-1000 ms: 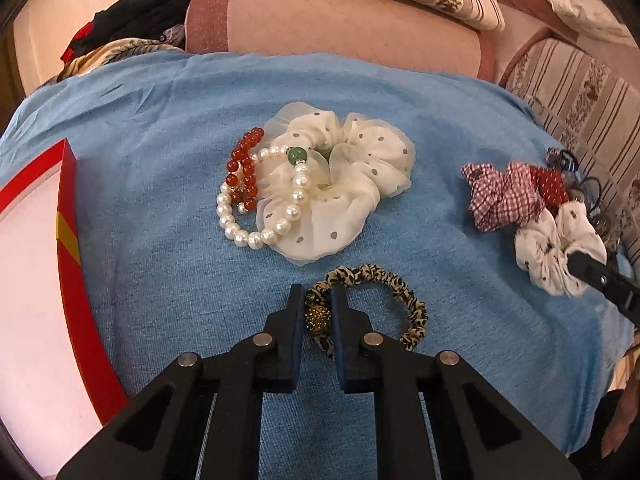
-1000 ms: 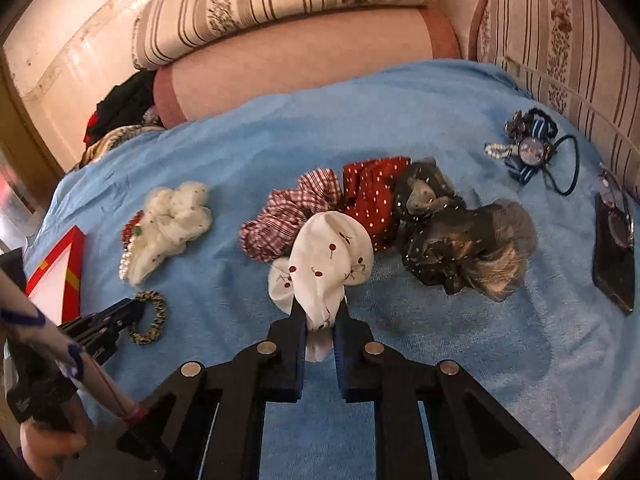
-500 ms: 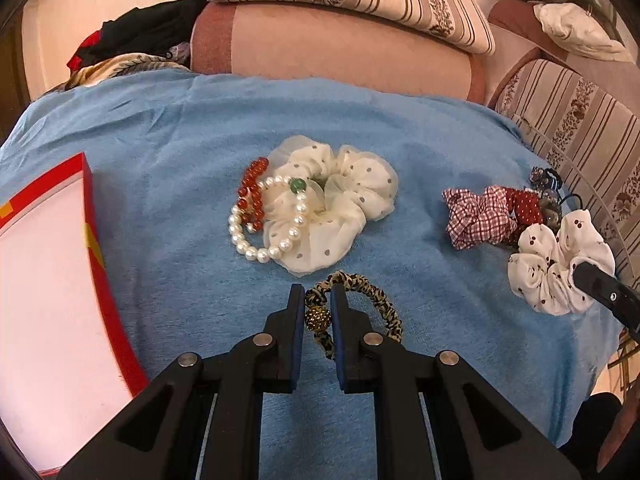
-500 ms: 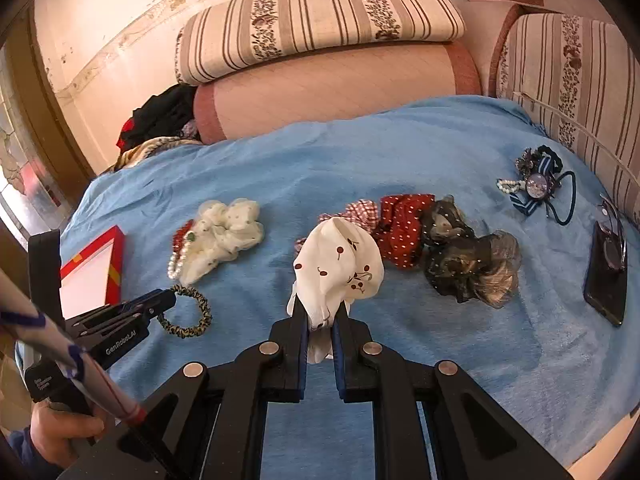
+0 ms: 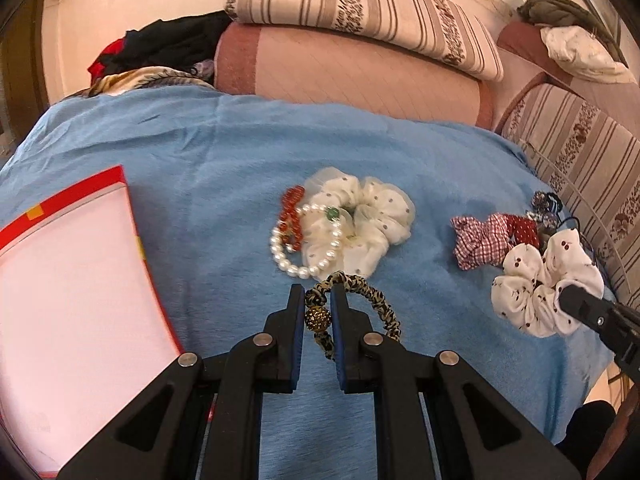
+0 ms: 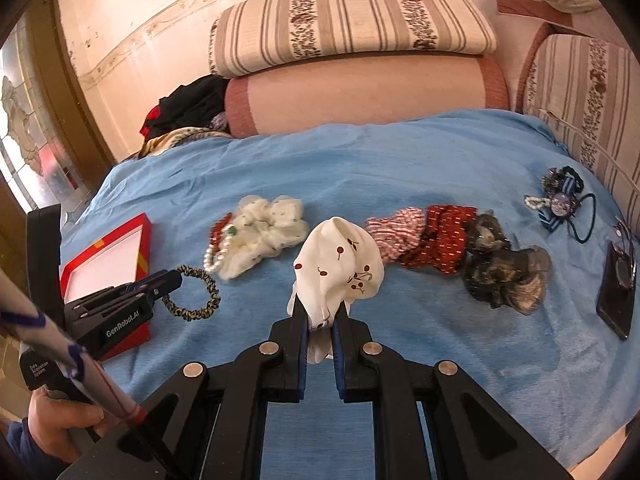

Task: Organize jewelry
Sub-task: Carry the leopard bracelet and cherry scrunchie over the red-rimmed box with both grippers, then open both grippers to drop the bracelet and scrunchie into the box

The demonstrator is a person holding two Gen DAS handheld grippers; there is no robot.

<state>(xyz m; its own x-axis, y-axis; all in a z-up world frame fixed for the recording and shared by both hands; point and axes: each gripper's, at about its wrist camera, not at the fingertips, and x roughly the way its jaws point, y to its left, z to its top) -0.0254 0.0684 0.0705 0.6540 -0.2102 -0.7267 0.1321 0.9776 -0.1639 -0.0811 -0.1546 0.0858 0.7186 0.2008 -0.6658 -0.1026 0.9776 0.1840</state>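
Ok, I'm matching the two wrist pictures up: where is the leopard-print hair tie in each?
Left wrist: leopard-print hair tie at lower centre, gold bead clamped in the left gripper.
Right wrist: at lower left, hanging from that gripper.
Shared landmark: red box to its left in both.

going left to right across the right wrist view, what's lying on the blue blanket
red box → leopard hair tie held in the left tongs → pearl bracelet → cream dotted scrunchie → cherry scrunchie held in the right tongs → red dotted scrunchie → dark sheer scrunchie → black phone
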